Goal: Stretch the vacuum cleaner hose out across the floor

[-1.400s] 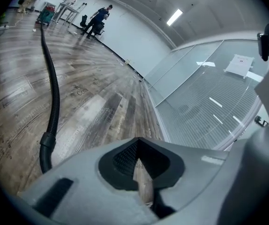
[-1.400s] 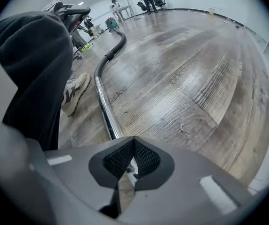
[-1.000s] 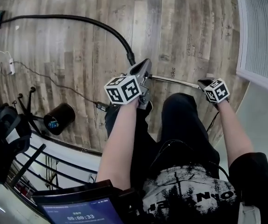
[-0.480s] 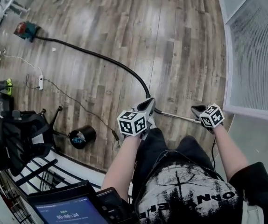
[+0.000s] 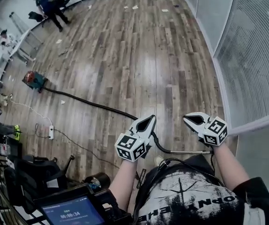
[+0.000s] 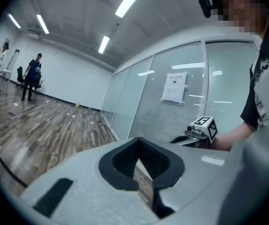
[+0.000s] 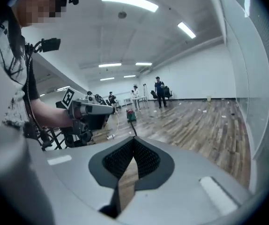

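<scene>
Black hose [image 5: 87, 102] lying along the wood floor [image 5: 148, 55], nothing holding it.
It curves gently from the vacuum cleaner [image 5: 33, 80] at left to the metal tube [image 5: 190, 152] at lower centre. Above it the left gripper [image 5: 148, 122] and right gripper [image 5: 191, 119] hover, jaws together, empty. Stretching looks nearly done; straightening more would mean opening a gripper onto the tube.

Floor [image 5: 139, 55]: wood-look planks, smooth, semi-gloss, pale glare patches.
Vacuum hose [image 5: 87, 102]: black, matt, rubbery-looking.
Wand tube [image 5: 190, 152]: bright metal, shiny.
Left gripper [image 5: 147, 122], right gripper [image 5: 190, 119]: grey plastic shells, smooth, matt.
Pads [image 6: 124, 158]: black, finely ribbed.
Partition wall [image 5: 251, 55]: glass, glossy.
T-shirt [image 5: 190, 196]: printed cloth.
</scene>
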Demonstrator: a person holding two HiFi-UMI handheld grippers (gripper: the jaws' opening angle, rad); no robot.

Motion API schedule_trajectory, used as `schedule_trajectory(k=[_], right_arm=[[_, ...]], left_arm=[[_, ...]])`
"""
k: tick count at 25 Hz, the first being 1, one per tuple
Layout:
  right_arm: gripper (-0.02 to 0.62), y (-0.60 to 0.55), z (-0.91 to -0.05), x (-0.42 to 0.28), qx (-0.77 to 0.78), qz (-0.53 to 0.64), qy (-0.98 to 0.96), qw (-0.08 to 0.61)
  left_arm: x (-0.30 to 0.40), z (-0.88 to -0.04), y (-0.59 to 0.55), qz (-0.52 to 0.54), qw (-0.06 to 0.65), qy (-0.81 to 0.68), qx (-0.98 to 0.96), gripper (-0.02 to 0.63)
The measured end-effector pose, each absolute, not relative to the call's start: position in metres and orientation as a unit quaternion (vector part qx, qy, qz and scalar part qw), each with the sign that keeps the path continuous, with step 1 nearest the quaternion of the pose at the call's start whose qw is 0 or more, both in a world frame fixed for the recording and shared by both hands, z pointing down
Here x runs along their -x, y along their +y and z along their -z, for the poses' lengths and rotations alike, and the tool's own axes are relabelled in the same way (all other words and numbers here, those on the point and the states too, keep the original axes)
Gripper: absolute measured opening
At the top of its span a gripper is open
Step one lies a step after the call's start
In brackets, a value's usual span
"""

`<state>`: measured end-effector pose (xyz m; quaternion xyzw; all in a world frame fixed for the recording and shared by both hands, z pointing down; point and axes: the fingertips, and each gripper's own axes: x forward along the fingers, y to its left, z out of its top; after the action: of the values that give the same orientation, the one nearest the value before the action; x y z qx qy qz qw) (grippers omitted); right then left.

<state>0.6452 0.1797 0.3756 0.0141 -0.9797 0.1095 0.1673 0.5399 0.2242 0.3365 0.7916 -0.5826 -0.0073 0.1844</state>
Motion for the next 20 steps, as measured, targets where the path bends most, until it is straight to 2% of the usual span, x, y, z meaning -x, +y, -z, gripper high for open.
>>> schedule_trajectory(k=[4, 10, 20], right_arm=[[0.008, 0.189, -0.322, -0.641, -0.007, -0.077, -0.991, 0.109], [0.006, 0.193, -0.255, -0.665, 0.035, -0.016, -0.998, 0.056], [0.006, 0.198, -0.247, -0.730, 0.095, -0.011, -0.992, 0.077]], left_arm=[[-0.552, -0.296, 0.228, -0.014, 0.118, -0.584, -0.803, 0.000], [-0.592, -0.256, 0.230, -0.016, 0.070, -0.615, -0.785, 0.000], [-0.672, -0.251, 0.232, -0.013, 0.067, -0.663, -0.746, 0.000]])
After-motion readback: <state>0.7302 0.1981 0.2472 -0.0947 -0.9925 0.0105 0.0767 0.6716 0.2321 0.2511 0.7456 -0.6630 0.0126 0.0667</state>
